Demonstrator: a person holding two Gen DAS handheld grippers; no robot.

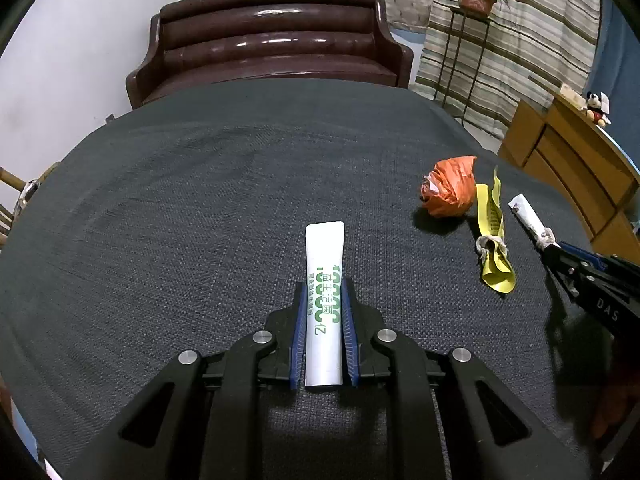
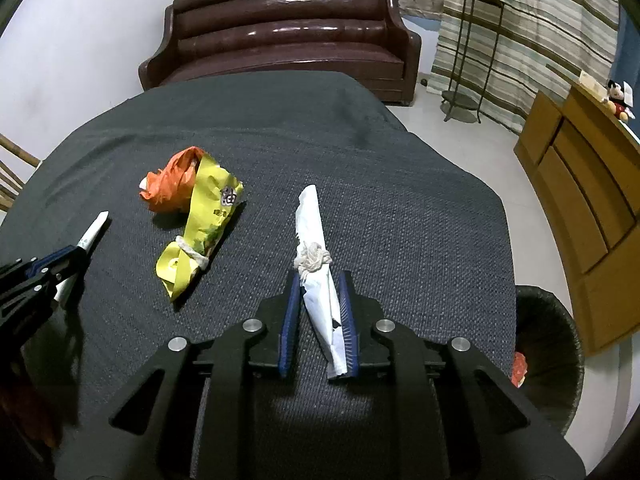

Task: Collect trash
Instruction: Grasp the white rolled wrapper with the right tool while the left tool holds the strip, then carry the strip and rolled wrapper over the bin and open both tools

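Observation:
My left gripper (image 1: 324, 286) is shut on a white tube with green print (image 1: 324, 280), held flat just over the dark table cloth (image 1: 180, 200). My right gripper (image 2: 319, 280) is closed around a white paper wrapper tied with string (image 2: 316, 264); the wrapper lies against the right pad and a gap shows on the left side. A crumpled orange bag (image 2: 170, 184) and a yellow wrapper tied with string (image 2: 200, 232) lie on the cloth between the two grippers. They also show at the right of the left wrist view: the orange bag (image 1: 450, 190) and the yellow wrapper (image 1: 494, 236).
A dark woven bin (image 2: 548, 344) with something red inside stands on the floor past the table's right edge. A brown sofa (image 1: 272, 40) sits behind the table. A wooden cabinet (image 2: 580, 184) and a plant stand (image 2: 468, 48) are at the right.

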